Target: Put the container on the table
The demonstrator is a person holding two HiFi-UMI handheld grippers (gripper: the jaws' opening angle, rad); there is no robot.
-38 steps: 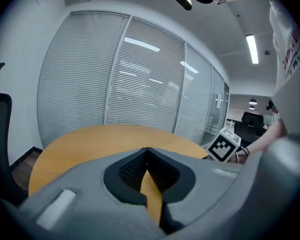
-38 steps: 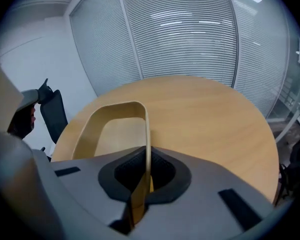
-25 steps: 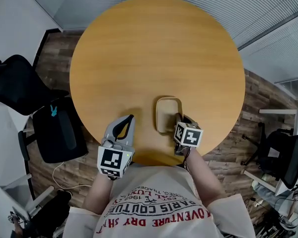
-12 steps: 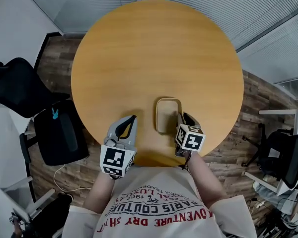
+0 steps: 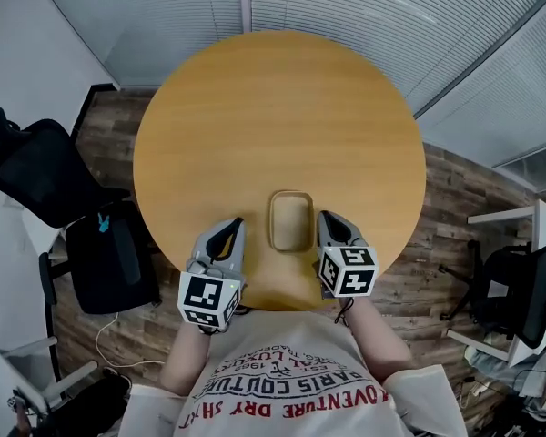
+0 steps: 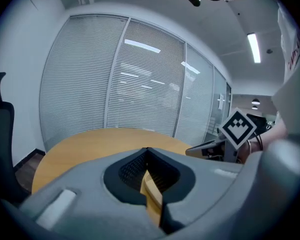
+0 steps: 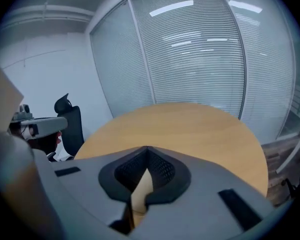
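Container (image 5: 290,220) on table (image 5: 255,107), shirt (image 5: 291,376) reading PARIS COUTURE

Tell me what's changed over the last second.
The right gripper has drawn back from the right rim of the container and now sits beside it, apart, jaws shut and empty. The container stays flat on the table. The left gripper stays by the table's near edge, shut.
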